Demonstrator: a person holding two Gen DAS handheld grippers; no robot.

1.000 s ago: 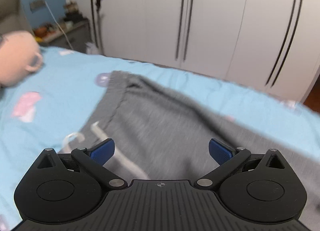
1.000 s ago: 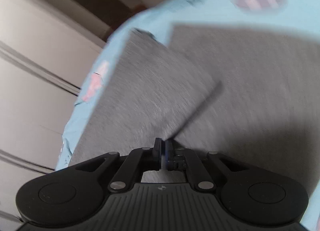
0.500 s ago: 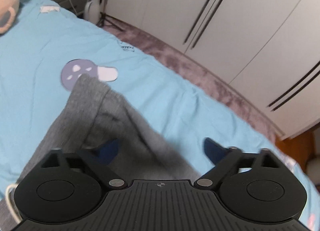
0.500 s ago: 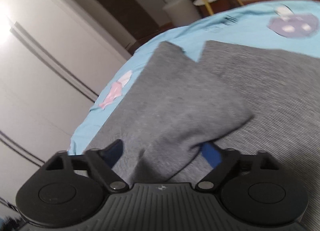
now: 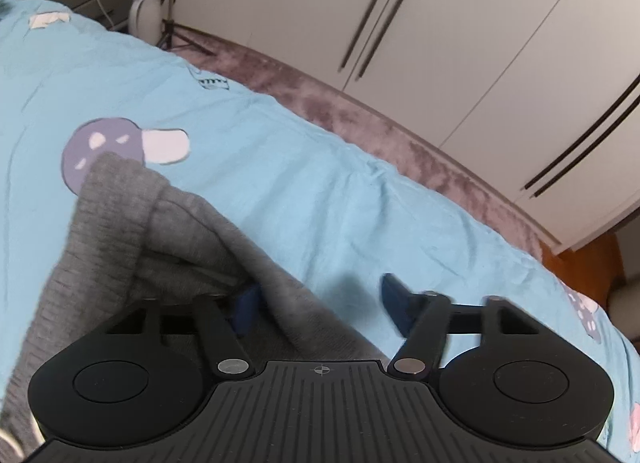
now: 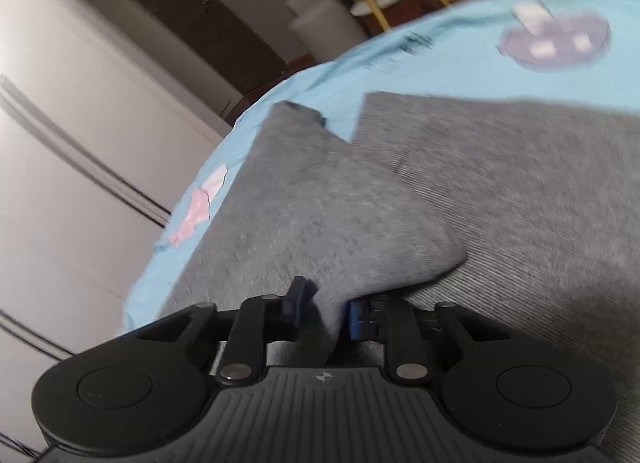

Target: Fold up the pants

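Your right claw (image 6: 326, 309) pinched a fold of the grey pants (image 6: 500, 191), ready to lift; your left claw (image 5: 320, 305) gaped wide around the near edge.

My left gripper (image 5: 320, 305) is matte black, with a ribbed centre plate marked by a small crosshair, a round disc housing on either side of that plate, silver pivot screws, and dark blue fingertips (image 5: 394, 305). My right gripper (image 6: 326, 309) looks alike: ribbed plate, crosshair, discs, silver screws, blue fingertips (image 6: 355, 317).
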